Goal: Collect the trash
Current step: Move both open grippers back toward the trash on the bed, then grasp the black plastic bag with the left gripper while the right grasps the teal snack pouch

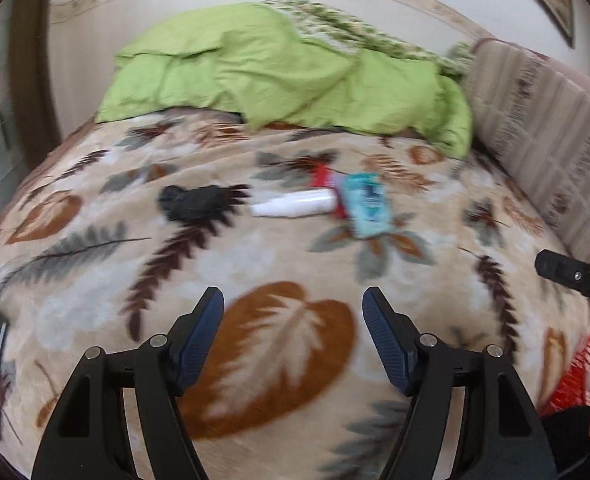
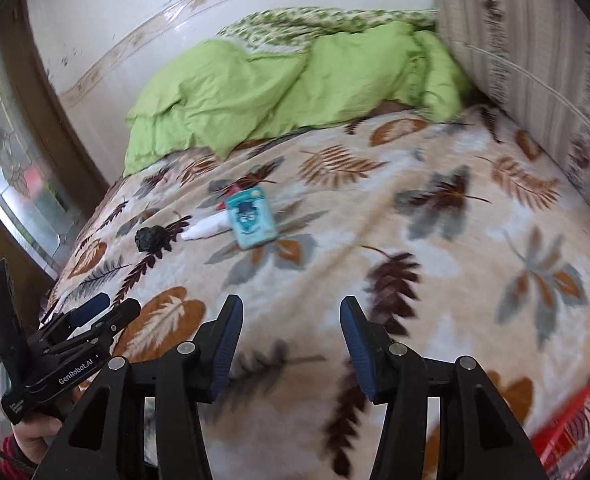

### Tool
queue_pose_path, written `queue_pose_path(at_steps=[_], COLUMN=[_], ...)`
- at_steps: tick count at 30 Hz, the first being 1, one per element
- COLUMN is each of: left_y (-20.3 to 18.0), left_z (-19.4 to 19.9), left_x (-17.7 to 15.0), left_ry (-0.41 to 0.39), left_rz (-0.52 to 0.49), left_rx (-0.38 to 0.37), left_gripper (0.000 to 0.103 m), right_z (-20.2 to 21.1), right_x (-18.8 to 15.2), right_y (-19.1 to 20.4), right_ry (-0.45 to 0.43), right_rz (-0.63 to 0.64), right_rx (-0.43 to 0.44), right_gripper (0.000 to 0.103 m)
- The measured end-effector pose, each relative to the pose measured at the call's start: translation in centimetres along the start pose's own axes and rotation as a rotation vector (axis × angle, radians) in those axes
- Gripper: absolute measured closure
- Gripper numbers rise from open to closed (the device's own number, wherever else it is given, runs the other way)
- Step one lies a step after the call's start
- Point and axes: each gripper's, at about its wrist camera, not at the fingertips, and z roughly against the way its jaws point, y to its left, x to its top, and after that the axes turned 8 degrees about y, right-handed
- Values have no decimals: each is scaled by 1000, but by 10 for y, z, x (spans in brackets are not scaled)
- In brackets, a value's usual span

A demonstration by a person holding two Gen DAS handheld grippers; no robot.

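Both grippers are being held above a bed spread with a leaf-patterned blanket (image 1: 95, 280). Nothing is being gripped by the left gripper (image 1: 293, 336): its blue pads are being kept well apart over a large brown leaf print. The right gripper (image 2: 291, 348) is likewise being held with its jaws parted and nothing between them.

The trash is lying together near the middle of the blanket, well ahead of both grippers. A crumpled black wad (image 1: 193, 202) is lying to the left; just beside it a white tube (image 1: 295, 205) is lying on its side, and its far end is being overlapped by a teal packet (image 1: 367, 204). Something red (image 1: 322, 174) is showing from under the packet and tube; what it is cannot be told.

No obstacle is lying on the open blanket between the grippers and the trash. Behind the trash a rumpled green quilt (image 1: 279, 68) is heaped against the wall, and a striped cushion (image 1: 543, 136) is standing along the right side of the bed. A red basket (image 2: 575, 420) is showing at the lower right edge. In the right wrist view, a hand (image 2: 35, 436) is wrapped around the left gripper at the lower left.
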Motion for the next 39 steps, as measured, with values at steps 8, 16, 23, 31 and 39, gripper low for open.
queue_pose_path(at_steps=[8, 16, 23, 31, 39], left_y=[57, 98, 108, 110, 93], left_z=[-29, -51, -81, -130, -136], left_x=[25, 42, 73, 93, 103], left_ry=[32, 59, 50, 113, 67], left_rz=[153, 291, 319, 381, 307], left_rx=[33, 12, 32, -30, -40], left_gripper=[32, 32, 32, 32, 50], right_z=[-99, -173, -173, -137, -126], right_x=[62, 82, 83, 83, 84], right_y=[49, 43, 35, 30, 27], right_ry=[28, 74, 98, 22, -7], right_rz=[145, 174, 145, 55, 32], right_rx=[-101, -139, -87, -49, -25], right_gripper=[35, 35, 68, 69, 69])
